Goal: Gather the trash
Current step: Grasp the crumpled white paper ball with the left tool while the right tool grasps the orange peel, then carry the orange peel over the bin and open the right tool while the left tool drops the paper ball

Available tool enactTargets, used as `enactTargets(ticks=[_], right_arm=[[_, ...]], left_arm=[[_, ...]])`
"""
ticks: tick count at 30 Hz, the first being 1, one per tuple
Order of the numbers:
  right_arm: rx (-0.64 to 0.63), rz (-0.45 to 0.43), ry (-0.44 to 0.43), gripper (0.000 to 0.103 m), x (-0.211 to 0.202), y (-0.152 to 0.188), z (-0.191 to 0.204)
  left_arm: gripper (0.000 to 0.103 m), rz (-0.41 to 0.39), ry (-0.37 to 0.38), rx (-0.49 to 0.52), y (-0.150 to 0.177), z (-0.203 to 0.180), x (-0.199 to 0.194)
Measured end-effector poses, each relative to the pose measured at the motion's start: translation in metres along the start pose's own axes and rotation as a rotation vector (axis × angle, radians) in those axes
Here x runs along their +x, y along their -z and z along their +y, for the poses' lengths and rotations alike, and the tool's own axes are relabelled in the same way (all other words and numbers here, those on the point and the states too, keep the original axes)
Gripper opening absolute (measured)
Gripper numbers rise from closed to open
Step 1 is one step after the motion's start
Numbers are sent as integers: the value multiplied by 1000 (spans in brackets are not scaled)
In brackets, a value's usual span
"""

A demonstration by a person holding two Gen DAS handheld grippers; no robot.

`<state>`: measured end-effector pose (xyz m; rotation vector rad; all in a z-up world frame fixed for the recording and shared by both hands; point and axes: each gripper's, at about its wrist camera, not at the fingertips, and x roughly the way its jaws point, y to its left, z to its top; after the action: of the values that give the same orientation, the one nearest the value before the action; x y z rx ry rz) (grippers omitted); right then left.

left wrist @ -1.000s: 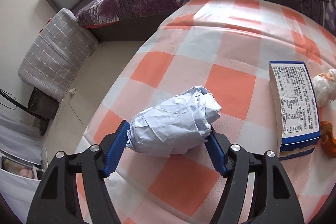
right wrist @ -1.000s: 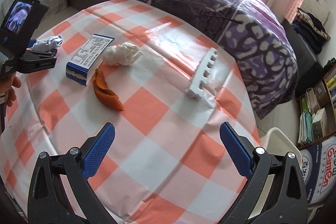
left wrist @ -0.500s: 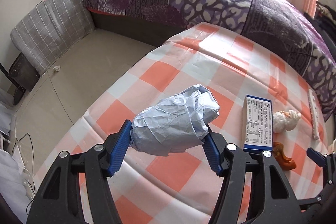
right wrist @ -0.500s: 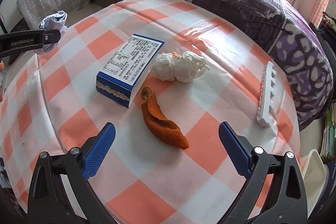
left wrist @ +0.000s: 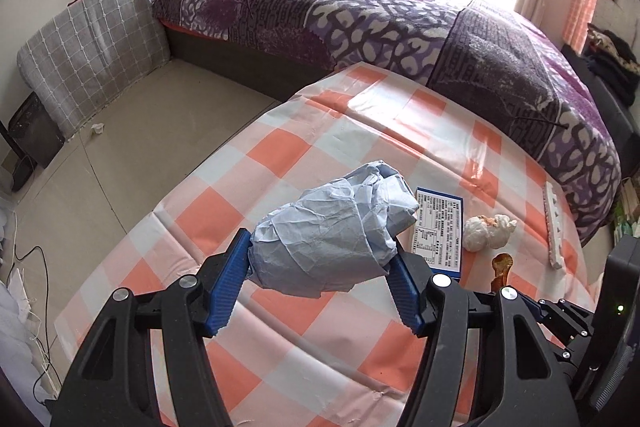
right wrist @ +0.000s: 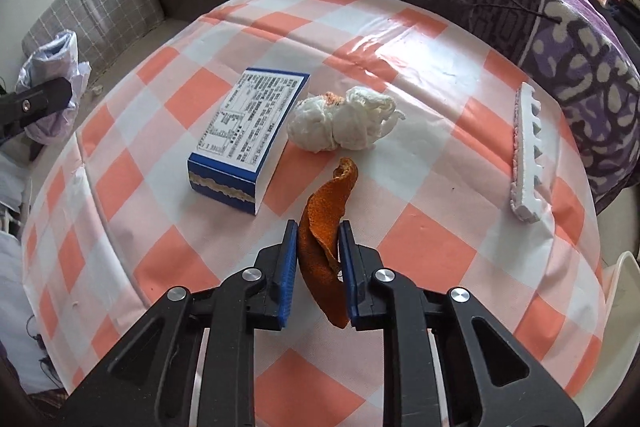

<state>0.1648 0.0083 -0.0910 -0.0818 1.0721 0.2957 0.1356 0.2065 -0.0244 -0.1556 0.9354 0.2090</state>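
Beside the bed, on the checked tablecloth (right wrist: 420, 251), my left gripper (left wrist: 320, 279) holds the crumpled blue paper (left wrist: 332, 235) clear of the table, and my right gripper (right wrist: 318, 247) has just closed its jaws on the orange peel (right wrist: 326, 223). I judge two pieces are in hand, while the blue box (right wrist: 248, 131), the white tissue wad (right wrist: 344, 123) and the white foam strip (right wrist: 528, 151) are left. Print on the box label is too small for me to read.

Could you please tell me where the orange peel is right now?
In the right wrist view the orange peel sits pinched in the right gripper, just near of the blue box and white tissue wad.
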Motion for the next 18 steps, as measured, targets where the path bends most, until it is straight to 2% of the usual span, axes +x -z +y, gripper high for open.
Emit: enactTargets(ticks=[7, 18], right_arm=[[44, -133, 7, 20, -40, -5, -3], [107, -237, 46, 20, -78, -6, -19]], left_arm=[[63, -64, 14, -14, 2, -13, -24], [63, -123, 2, -13, 7, -38, -46]])
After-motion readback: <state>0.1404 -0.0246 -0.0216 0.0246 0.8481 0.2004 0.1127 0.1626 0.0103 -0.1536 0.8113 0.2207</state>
